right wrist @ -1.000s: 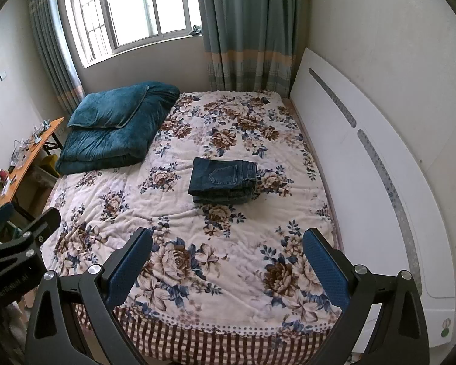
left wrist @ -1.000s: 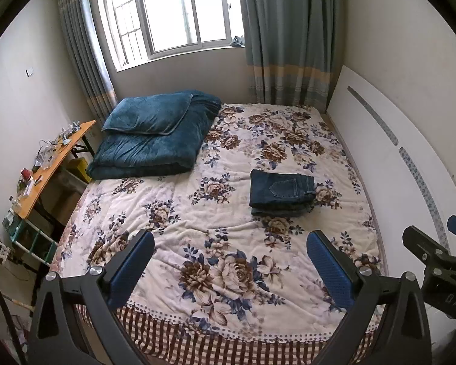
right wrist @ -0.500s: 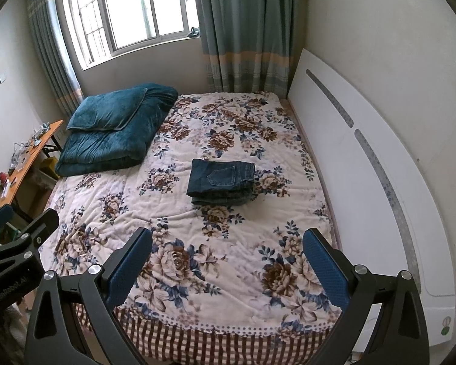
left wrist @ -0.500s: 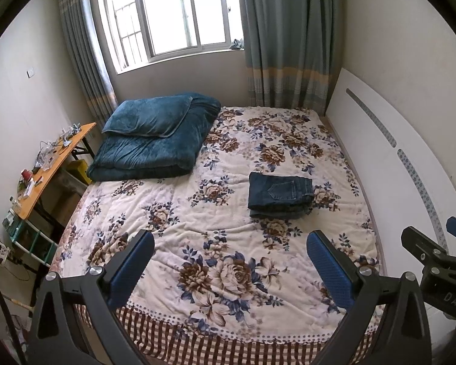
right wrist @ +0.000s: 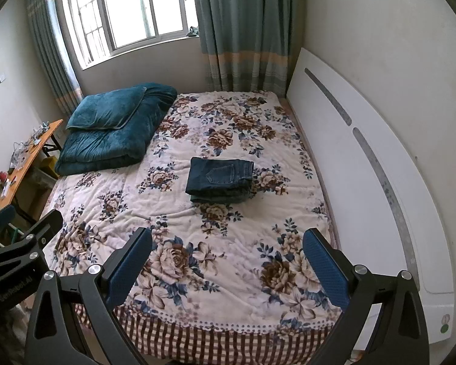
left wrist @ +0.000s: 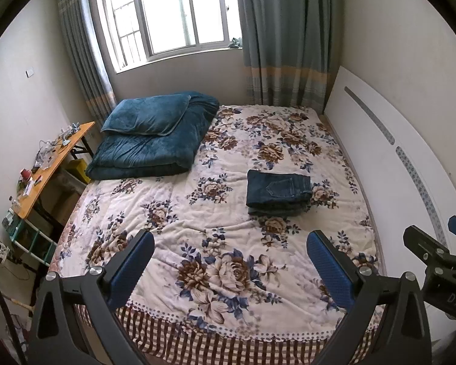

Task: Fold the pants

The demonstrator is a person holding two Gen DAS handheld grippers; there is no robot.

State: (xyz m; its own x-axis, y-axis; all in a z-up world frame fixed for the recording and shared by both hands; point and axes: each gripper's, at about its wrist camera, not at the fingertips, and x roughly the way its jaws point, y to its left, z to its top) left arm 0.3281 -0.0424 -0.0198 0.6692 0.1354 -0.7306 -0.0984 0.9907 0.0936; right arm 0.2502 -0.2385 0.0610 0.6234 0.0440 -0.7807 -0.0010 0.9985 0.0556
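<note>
The pants (left wrist: 278, 191) (right wrist: 220, 179) lie folded into a thick, squarish stack of dark denim, a stitched back pocket facing up, on the flowered bedspread (left wrist: 222, 234) (right wrist: 228, 243) somewhat toward the headboard side of the bed's middle. The lower layers show only as edges along the near side; how many folds there are is hard to tell.

The bedspread is a soft, quilted, slightly rumpled cloth with brown and blue roses, ending in a checked, striped hem at the foot. Around the stack it lies bare on all sides. A plush teal quilt (left wrist: 149, 152) (right wrist: 106, 143) with a matching pillow (left wrist: 146, 115) (right wrist: 106, 109) on top sits well apart, at the far corner under the window (left wrist: 173, 15) (right wrist: 130, 9).

The smooth white headboard (left wrist: 380, 158) (right wrist: 349, 158) runs along one long side, curtains (left wrist: 285, 36) (right wrist: 246, 27) hang at the far end, and a cluttered wooden side table (left wrist: 45, 170) (right wrist: 21, 164) stands beside the other; its small items are too tiny to name.

Both tongs hang over the foot of the bed, well short of the pants. The left gripper (left wrist: 229, 261) is spread wide, blue ribbed pads (left wrist: 329, 269) holding nothing. The right gripper (right wrist: 226, 258) is likewise spread and bare; in the left view only its edge shows.
</note>
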